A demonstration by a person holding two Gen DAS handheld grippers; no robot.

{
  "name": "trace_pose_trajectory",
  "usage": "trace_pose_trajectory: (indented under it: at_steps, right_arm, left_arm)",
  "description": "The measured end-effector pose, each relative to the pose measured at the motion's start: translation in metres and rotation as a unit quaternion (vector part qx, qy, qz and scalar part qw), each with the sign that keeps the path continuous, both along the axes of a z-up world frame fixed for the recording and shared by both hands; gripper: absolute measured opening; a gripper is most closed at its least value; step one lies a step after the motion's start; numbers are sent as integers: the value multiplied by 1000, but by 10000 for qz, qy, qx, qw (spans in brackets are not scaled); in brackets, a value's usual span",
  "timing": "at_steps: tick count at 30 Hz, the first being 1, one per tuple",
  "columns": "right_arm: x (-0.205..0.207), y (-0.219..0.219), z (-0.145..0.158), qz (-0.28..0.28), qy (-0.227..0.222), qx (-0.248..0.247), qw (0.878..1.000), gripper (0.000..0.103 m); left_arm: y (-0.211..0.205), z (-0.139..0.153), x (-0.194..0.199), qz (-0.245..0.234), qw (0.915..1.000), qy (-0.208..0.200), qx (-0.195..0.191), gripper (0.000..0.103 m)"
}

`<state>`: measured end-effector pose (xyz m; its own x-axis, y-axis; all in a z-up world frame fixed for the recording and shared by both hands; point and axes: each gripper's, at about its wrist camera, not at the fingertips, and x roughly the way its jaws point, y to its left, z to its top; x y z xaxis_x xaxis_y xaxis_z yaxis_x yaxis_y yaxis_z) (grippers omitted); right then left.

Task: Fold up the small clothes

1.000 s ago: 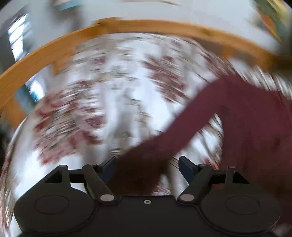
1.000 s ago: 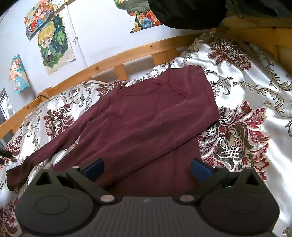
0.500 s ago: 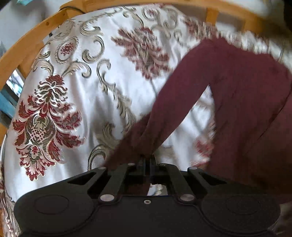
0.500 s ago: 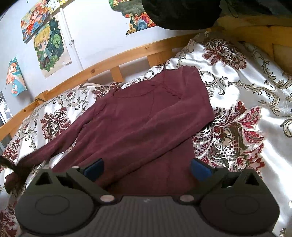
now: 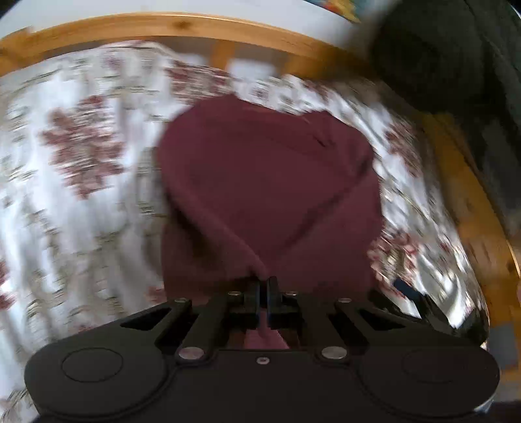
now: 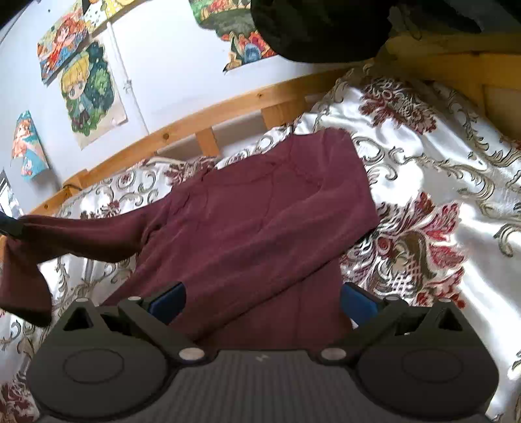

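A maroon long-sleeved top [image 6: 267, 227] lies spread on a floral bedspread [image 6: 423, 182]. My left gripper [image 5: 263, 288] is shut on the cuff of its left sleeve [image 5: 228, 234] and holds it lifted over the body of the top [image 5: 276, 169]. In the right wrist view that sleeve [image 6: 81, 234] hangs raised at the far left, with the left gripper's tip [image 6: 8, 226] just showing. My right gripper [image 6: 262, 301] is open and empty, hovering over the top's lower hem. Its blue pads [image 6: 167, 301] are wide apart.
A wooden bed rail [image 6: 202, 120] runs along the far side, with posters on the wall [image 6: 88, 94] behind. A dark garment [image 6: 319, 29] hangs above the head end. The right gripper's finger [image 5: 420, 301] shows at the lower right of the left wrist view.
My left gripper shut on the sleeve cuff, then lifted and swung it right, over the body of the top. My right gripper stayed open in place.
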<state>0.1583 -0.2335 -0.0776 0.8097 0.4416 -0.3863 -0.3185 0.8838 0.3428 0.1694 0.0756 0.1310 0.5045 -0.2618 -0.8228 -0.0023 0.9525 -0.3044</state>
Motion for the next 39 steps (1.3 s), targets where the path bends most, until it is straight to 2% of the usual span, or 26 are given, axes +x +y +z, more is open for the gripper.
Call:
trace_pose_trajectory:
  at_steps: [4, 7, 12, 15, 18, 21, 22, 26, 30, 33, 35, 38, 39]
  right_arm:
    - [3, -16, 9, -246, -188, -22, 9995, 103]
    - [8, -32, 12, -519, -236, -6, 9984, 103]
    - [18, -56, 11, -859, -186, 51, 9961, 103]
    - [24, -61, 7, -874, -66, -56, 9961, 103]
    - [29, -53, 2, -729, 70, -328, 9968, 103]
    - [28, -37, -3, -397, 102, -598, 9974, 103]
    - [26, -31, -4, -265, 79, -606, 9978, 103]
    - [14, -10, -4, 657, -86, -277, 9974, 103]
    - [7, 13, -7, 1371, -69, 132, 9904, 103]
    - [1, 41, -9, 1477, -119, -68, 9889, 102]
    - [-6, 58, -8, 1501, -290, -364, 9876, 98]
    - [-13, 75, -9, 1431, -409, -675, 9866, 84]
    - [-14, 76, -10, 1432, -383, -685, 9866, 73]
  left_arm:
    - [-40, -22, 28, -466, 9987, 174, -79, 3]
    - [-61, -48, 52, -645, 9972, 362, -126, 3]
    - [-87, -85, 82, -820, 9943, 675, -118, 3]
    - [-95, -102, 94, -790, 9933, 831, -146, 6]
    - [-95, -110, 99, -697, 9940, 820, -204, 12]
    - [-93, -109, 100, -650, 9950, 675, -341, 27]
    - [-93, -108, 101, -657, 9952, 630, -368, 35]
    - [-91, -99, 98, -764, 9955, 366, -414, 56]
    - [-82, -89, 90, -817, 9958, 2, -406, 67]
    - [-70, -83, 84, -703, 9966, -260, -350, 73]
    - [-56, -78, 77, -446, 9972, -514, -296, 90]
    - [-29, -74, 66, 188, 9956, -915, -58, 100]
    - [-19, -74, 63, 370, 9945, -981, 42, 100]
